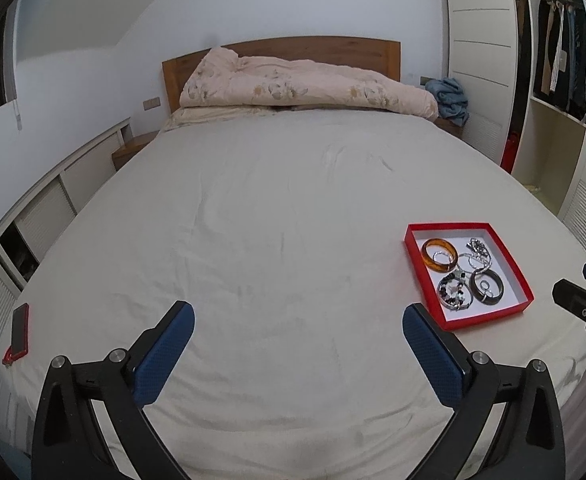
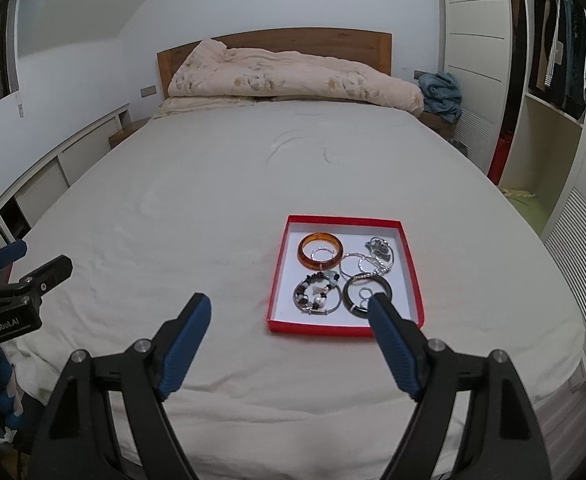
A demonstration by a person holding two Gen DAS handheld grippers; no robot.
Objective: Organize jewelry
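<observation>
A bedroom is shown, with a wide bed (image 2: 221, 184) covered by a pale sheet, a wooden headboard (image 2: 273, 42) at the far end and a pink quilt (image 2: 293, 76) bunched against it. An open wardrobe (image 2: 553, 64) with hanging clothes is seen at the right. A shallow red tray (image 2: 411, 264) is set on the sheet near the foot of the bed, toward the right side. Inside it are laid an amber bangle (image 2: 320, 256) at the back left, a dark bangle (image 2: 367, 296) at the front right, a beaded bracelet (image 2: 317, 294) at the front left and a tangle of silver chains (image 2: 377, 254) at the back right. A red-cased phone (image 1: 18, 332) is seen lying near the left edge of the bed.

The left gripper (image 1: 297, 316) is held over bare sheet, its jaws spread fully apart with nothing between them. The right gripper (image 2: 289, 304) is held just in front of the tray, jaws wide, nothing gripped; its right fingertip overlaps the dark bangle in the view, though contact cannot be told.
</observation>
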